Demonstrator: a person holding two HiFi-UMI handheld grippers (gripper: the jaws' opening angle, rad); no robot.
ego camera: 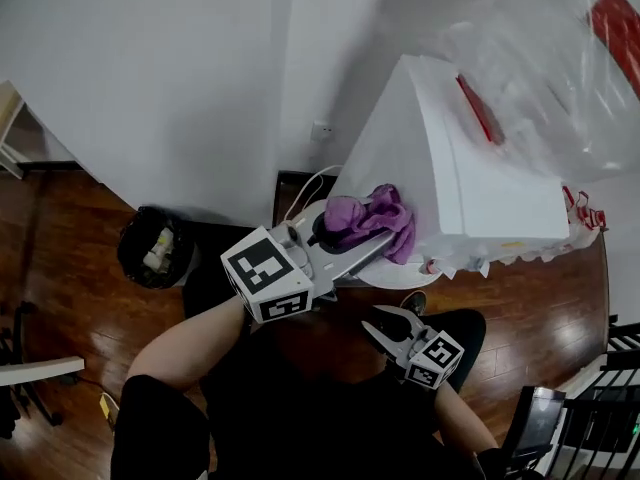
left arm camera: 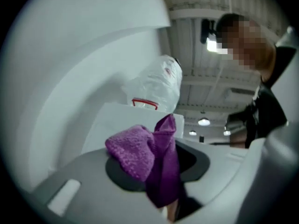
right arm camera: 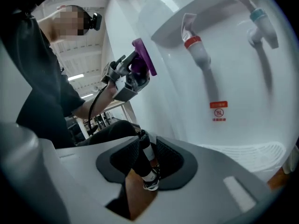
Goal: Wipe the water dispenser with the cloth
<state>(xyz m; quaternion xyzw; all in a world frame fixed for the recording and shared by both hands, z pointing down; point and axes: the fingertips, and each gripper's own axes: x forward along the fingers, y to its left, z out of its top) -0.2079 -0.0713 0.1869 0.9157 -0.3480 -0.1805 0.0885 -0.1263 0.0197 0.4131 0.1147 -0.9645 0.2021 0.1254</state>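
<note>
Up by side of water dispenser (ego camera: 470, 168), purple cloth (ego camera: 368, 218) clamped in left gripper (ego camera: 352, 240); right gripper (ego camera: 372, 320) below, jaws apart w/ nothing between.

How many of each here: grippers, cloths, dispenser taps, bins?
Grippers: 2, the left gripper and the right gripper
Cloths: 1, the purple cloth
Taps: 2, the red tap and the blue tap
Bins: 1, the black bin
Total: 6

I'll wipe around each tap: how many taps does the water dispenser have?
2, both in the right gripper view: red-collared tap, blue-topped tap to its right. None seems hidden.
</note>
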